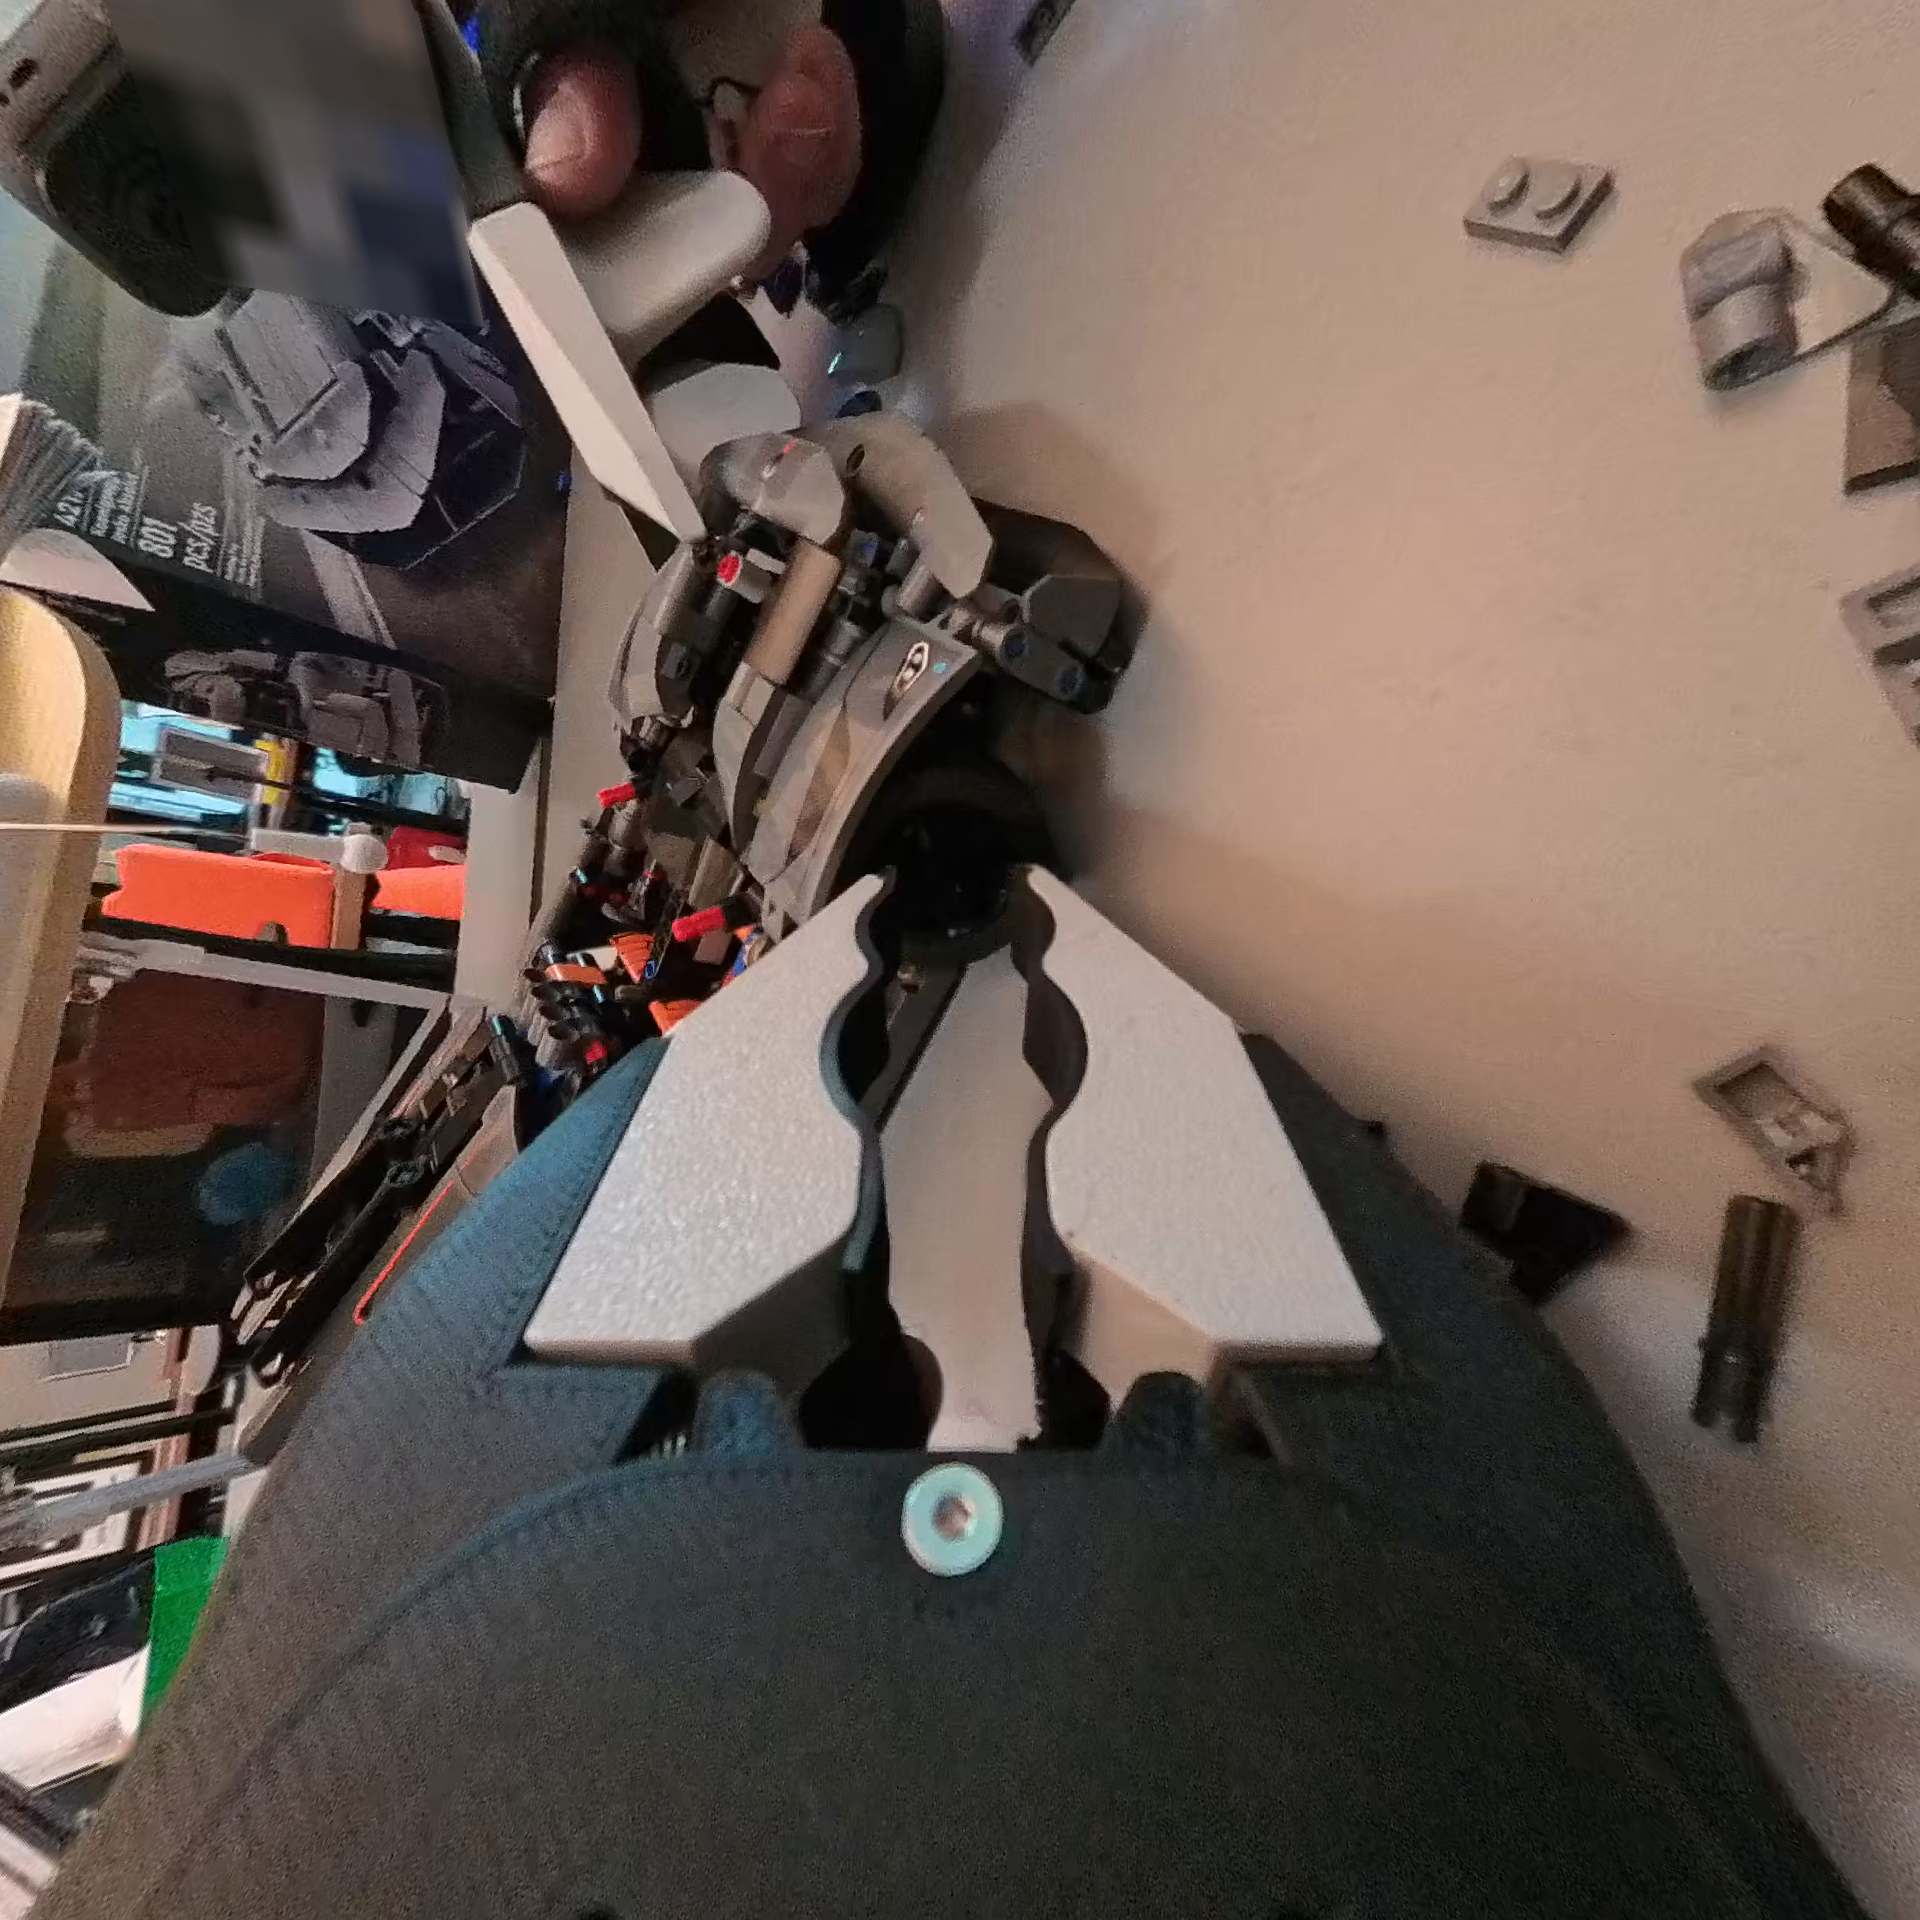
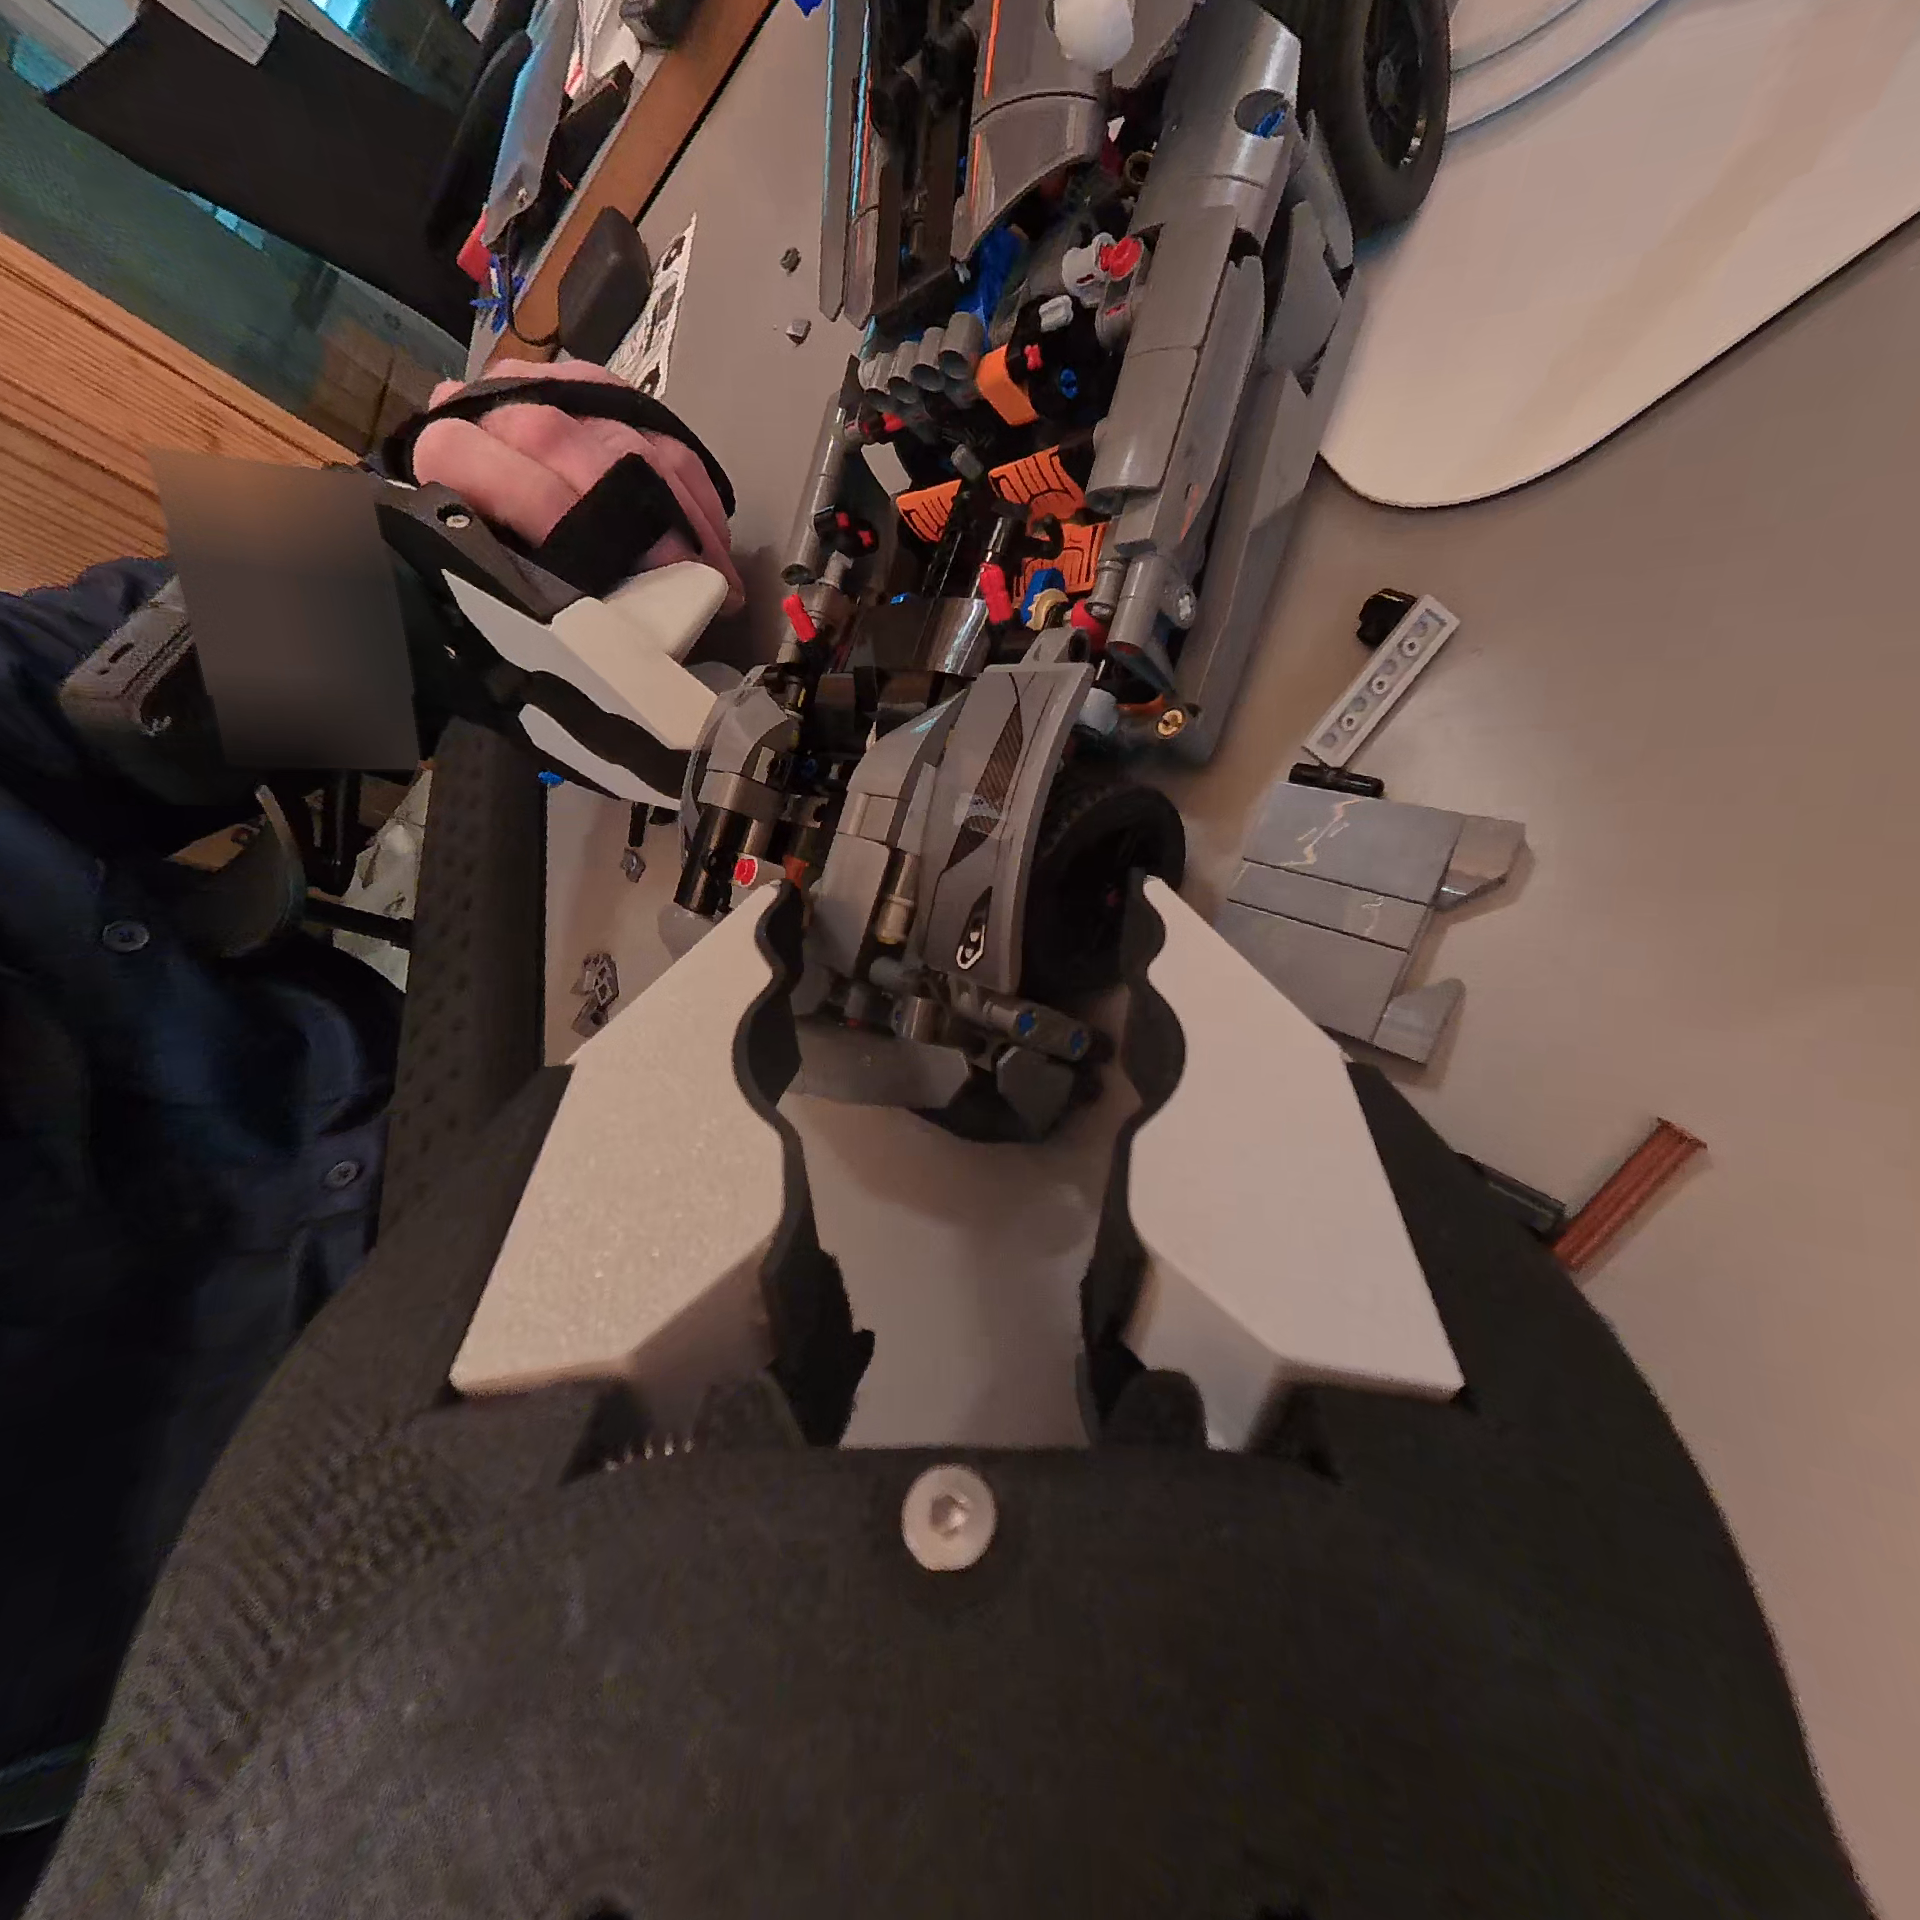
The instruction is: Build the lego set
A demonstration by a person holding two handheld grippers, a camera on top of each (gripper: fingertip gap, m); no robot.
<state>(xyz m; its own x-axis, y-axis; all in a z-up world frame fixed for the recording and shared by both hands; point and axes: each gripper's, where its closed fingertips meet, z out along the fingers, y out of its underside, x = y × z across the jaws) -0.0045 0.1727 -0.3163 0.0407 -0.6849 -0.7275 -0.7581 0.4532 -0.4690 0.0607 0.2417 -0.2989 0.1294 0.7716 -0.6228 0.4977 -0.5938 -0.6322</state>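
Assembly looks late-stage: the grey lego car [image 2: 1039,582] lies on the table, its front wheel [image 1: 951,878] at the left gripper [image 1: 956,883]'s narrowly parted jaws, its nose between the right gripper [image 2: 961,894]'s wide jaws, so seating the front end likely needs a steady squeeze.

Surface: I see a pale beige desk [image 2: 1714,831].
Mat: a white round-cornered mat [image 2: 1558,312] covers the far right corner.
Model: the grey lego car [image 2: 1039,499] lies on the desk, running toward the far edge.
Right of car: grey panel assembly [image 2: 1340,904], light holed plate [image 2: 1382,686], brown ridged piece [image 2: 1626,1195].
Left edge: small grey bits [image 2: 597,987], possibly connectors.
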